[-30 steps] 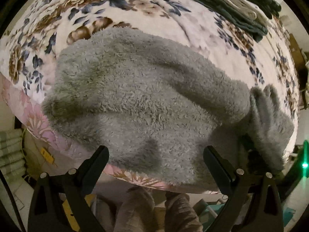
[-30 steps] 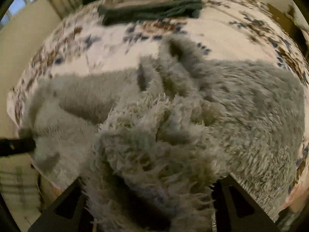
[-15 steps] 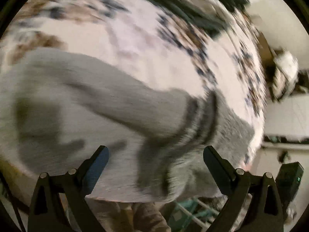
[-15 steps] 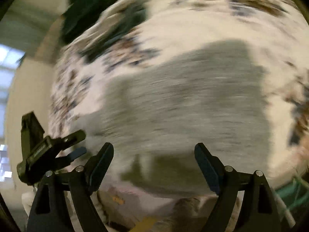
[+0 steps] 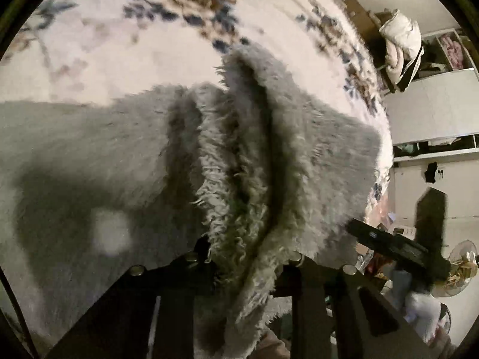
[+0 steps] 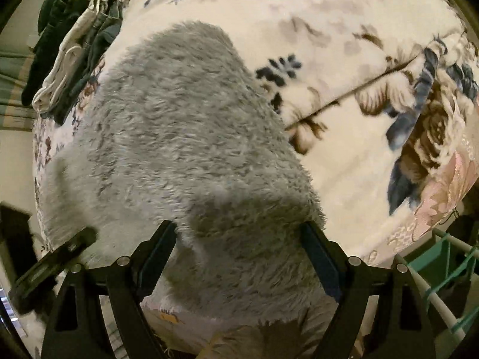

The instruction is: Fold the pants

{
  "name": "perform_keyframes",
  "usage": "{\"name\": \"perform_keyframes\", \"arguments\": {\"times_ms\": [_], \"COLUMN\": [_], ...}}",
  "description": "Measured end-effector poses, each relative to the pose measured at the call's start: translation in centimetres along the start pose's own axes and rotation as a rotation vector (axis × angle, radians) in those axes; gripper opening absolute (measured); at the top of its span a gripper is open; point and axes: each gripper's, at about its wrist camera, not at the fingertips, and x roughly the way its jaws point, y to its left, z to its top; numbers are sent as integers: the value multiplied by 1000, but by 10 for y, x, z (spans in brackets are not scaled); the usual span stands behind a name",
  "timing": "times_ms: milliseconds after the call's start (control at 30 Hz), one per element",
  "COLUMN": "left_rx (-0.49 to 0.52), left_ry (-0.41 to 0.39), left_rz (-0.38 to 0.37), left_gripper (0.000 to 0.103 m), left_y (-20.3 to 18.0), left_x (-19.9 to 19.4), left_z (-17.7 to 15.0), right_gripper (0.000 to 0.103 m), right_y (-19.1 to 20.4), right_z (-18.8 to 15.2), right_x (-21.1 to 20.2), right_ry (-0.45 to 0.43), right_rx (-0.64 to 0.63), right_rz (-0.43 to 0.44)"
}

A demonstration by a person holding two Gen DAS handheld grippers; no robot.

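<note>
Fleece bunches between the jaws of the left gripper, which are closing on a raised ridge of the grey pants; the pile fills the narrow gap and spills down over the finger bases. The right gripper has its jaws wide apart, poised over the near edge of the same garment, and I cannot tell whether the pads touch the pile.

One pair of pants is in view, and two grippers. In the left wrist view the garment's long axis runs across the picture from left to right, with two upright folds crossing it near the middle. In the right wrist view it stretches away from the jaws, up and to the left, ending in a rounded edge.

The pants lie on one floral bedspread, at its near edge. One stack of folded dark green and cream clothes sits at the bedspread's far side, apart from the pants. A green and white rack stands off the bed's edge.
</note>
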Motion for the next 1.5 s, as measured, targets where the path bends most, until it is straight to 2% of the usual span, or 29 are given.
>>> {"name": "perform_keyframes", "arguments": {"times_ms": [100, 200, 267, 300, 333, 367, 467, 533, 700, 733, 767, 800, 833, 933, 1033, 1100, 1167, 1233, 1300, 1333, 1433, 1500], "left_rx": [-58, -136, -189, -215, -233, -233, -235, -231, -211, -207, -204, -203, -205, -235, -240, -234, -234, -229, -232, -246, -336, -439], "left_ry": [15, 60, 95, 97, 84, 71, 10, -16, -58, -73, -85, -91, -91, -78, -70, -85, -89, -101, -144, -165, -230, -298], "left_rz": [29, 48, 43, 30, 17, 19, 9, 6, 20, 27, 29, 50, 59, 43, 41, 47, 67, 63, 58, 49, 31, 39], "left_gripper": [19, 23, 36, 38, 43, 55, 70, 74, 73, 68, 55, 51, 50, 51, 53, 58, 77, 83, 94, 98, 99, 99], "left_y": [14, 40, 51, 52, 53, 51, 46, 44, 46, 48, 49, 50, 54, 64, 65, 60, 54, 51, 52, 54, 72, 94], "left_x": [-4, 16, 22, 19, 11, 3, -23, -31, -16, -13, -8, -4, 0, 7, 2, -6, -10, -16, -27, -33, -57, -76], "left_z": [-16, -23, -20, -17, -14, -11, -3, 6, 30, 31, 32, 39, 42, 44, 38, 34, 30, 19, 2, -8, -39, -60], "right_gripper": [88, 88, 88, 88, 88, 88, 88, 88, 88, 86, 78, 71, 71, 71, 71, 71, 71, 71, 71, 71, 72, 72], "right_y": [-3, -1, -1, 0, 1, 6, 11, 15, 34, 44, 48, 51, 50, 43, 46, 51, 58, 65, 71, 75, 91, 107], "right_z": [1, 3, 6, 8, 11, 13, 30, 46, 86, 91, 97, 102, 107, 116, 114, 111, 103, 90, 75, 68, 42, 23], "right_x": [2, 7, 4, 0, -5, -11, -25, -28, 0, 12, 17, 21, 24, 34, 39, 34, 23, 10, -3, -7, -13, -11], "right_ry": [15, 39, 43, 43, 39, 30, -1, -12, 42, 52, 49, 34, 22, 45, 58, 51, 32, 13, 2, 3, 24, 39], "right_rx": [-8, -15, -13, -11, -12, -15, -35, -53, -118, -133, -157, -167, -168, -138, -150, -152, -161, -174, -188, -195, -219, -242], "right_rz": [-3, -11, -12, -1, 13, 21, 46, 47, 70, 68, 44, 12, -8, 15, -10, -20, -25, -20, -9, -3, 27, 30]}}
